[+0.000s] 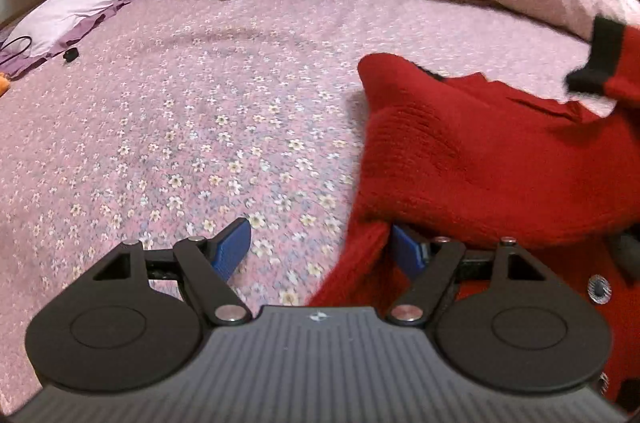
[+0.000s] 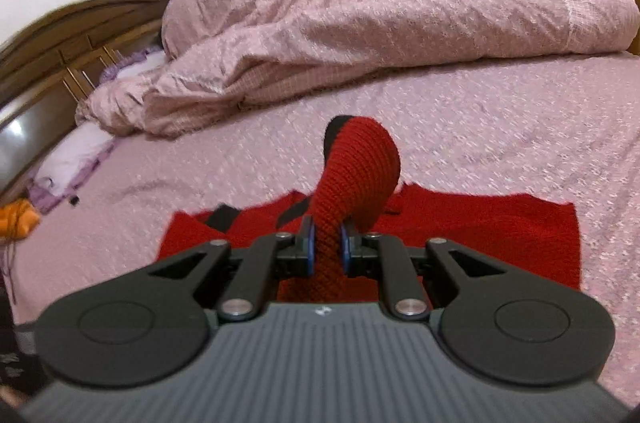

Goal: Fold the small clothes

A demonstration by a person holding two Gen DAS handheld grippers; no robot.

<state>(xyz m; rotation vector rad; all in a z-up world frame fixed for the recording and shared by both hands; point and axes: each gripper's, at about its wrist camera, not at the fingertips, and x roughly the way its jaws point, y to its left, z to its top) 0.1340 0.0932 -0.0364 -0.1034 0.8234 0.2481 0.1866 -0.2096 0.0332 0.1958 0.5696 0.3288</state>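
The soft, light knit sweater [image 2: 480, 235] will drape, so the right gripper [image 2: 327, 243] pinches its sleeve [image 2: 356, 175] while the left gripper [image 1: 320, 251] gapes wide at the body's edge.

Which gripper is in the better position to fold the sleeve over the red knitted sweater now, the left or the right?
The right gripper: it is shut on the red knitted sleeve with the black cuff, lifted above the red knitted sweater. The left gripper is open and holds nothing, at the sweater's edge.

Left tongs [image 1: 320, 247] spread wide, right tongs [image 2: 327, 247] apparently clamped
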